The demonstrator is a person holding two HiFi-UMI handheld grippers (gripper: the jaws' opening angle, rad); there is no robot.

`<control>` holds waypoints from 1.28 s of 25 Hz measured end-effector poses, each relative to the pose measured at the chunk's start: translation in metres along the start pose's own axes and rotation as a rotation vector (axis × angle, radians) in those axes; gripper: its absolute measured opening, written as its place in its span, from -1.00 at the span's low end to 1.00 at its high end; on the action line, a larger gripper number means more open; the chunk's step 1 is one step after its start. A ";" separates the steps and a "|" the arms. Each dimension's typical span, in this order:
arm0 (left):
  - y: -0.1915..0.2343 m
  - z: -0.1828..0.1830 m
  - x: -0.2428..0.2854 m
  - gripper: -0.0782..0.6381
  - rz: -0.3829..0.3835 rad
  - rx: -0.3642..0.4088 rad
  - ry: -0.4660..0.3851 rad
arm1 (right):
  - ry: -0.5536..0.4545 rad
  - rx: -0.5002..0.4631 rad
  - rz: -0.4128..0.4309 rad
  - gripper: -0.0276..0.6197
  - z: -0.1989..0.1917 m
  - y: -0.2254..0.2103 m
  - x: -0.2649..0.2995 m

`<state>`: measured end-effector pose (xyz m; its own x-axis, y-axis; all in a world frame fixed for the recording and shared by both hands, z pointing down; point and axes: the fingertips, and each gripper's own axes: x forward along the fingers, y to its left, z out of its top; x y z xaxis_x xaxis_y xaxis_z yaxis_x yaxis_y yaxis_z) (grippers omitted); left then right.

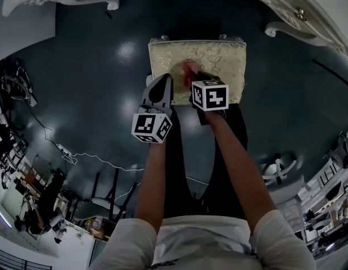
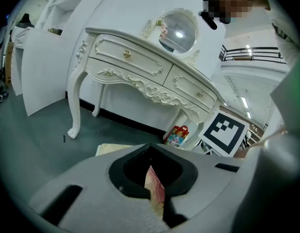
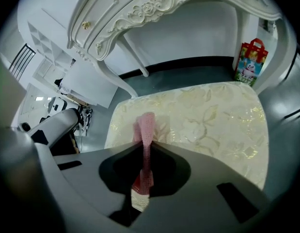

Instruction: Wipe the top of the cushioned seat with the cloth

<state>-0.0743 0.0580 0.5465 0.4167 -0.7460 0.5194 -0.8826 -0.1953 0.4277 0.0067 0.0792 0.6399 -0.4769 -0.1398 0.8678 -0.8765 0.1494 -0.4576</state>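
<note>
**A:** What can go wrong here?

**B:** The cloth [image 3: 147, 126] is pinched thin in the right tool [image 3: 144, 147], which is closed tight on it; only a small pink tip is stuck out over the cushioned seat [image 3: 208, 120]; if the tool is pushed down too low, the soft gold top may be scraped by hard plastic and not wiped by cloth; the cloth may also be pulled out if it is dragged hard.

**A:** And the left tool [image 2: 151, 154]?

**B:** It is closed too, on a pink-red bit of cloth; it is held over the near left part of the seat and pointed up at the white desk [image 2: 140, 67]; whether both bits are one cloth cannot be told; if they are, it may be tugged between the two tools.

**A:** What else is near?

**B:** A bright gift bag [image 3: 250, 62] is stood on the floor behind the seat, under the desk; a round mirror [image 2: 178, 32] is set on top; the desk's curly legs are found not far past the far edge, so a long push may be ended by a bump; cables [image 1: 78, 156] are seen on the dark floor, well apart to the left.
</note>
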 end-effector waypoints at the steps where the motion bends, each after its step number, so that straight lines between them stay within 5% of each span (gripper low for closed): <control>1: -0.005 -0.001 0.004 -0.74 -0.007 0.003 0.004 | -0.003 0.007 -0.004 -0.84 0.000 -0.006 -0.003; 21: -0.080 -0.010 0.054 -0.74 -0.109 0.048 0.056 | -0.042 0.086 -0.118 -0.84 -0.006 -0.126 -0.069; 32: -0.077 -0.009 0.050 -0.74 -0.111 0.046 0.055 | -0.028 0.149 -0.279 -0.84 -0.011 -0.181 -0.091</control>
<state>0.0167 0.0417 0.5460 0.5227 -0.6827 0.5106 -0.8388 -0.3048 0.4512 0.2093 0.0754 0.6461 -0.2167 -0.1820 0.9591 -0.9727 -0.0429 -0.2279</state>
